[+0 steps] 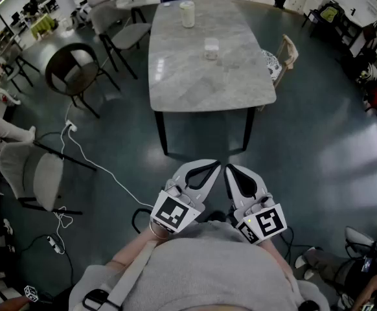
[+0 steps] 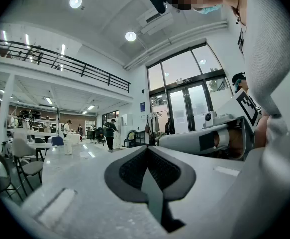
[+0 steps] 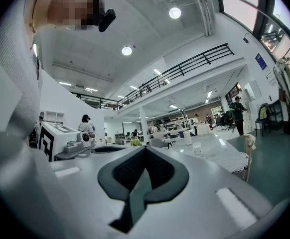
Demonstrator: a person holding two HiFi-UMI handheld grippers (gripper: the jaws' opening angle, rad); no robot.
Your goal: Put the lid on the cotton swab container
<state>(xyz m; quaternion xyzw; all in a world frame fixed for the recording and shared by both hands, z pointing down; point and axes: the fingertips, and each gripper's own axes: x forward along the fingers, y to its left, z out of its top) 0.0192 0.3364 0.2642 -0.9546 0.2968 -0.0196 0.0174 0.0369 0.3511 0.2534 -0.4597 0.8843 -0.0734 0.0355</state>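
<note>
A grey marble-look table (image 1: 195, 89) stands some way ahead of me. On its far end is a tall pale cylindrical container (image 1: 187, 13) (image 3: 188, 137) (image 2: 68, 147). Nearer the middle sits a small clear round piece (image 1: 211, 47) (image 3: 197, 147); I cannot tell whether it is the lid. Both grippers are held close to my body, well short of the table, side by side and pointing level. The left gripper (image 1: 216, 166) (image 2: 147, 149) is shut with nothing between its jaws. The right gripper (image 1: 227, 168) (image 3: 145, 149) is shut and empty too.
Dark chairs (image 1: 72, 70) stand left of the table and a wooden chair (image 1: 287, 54) at its right edge. A white cable (image 1: 91, 164) with a plug runs across the floor on my left, by a grey chair (image 1: 33, 173). People stand far off in the hall.
</note>
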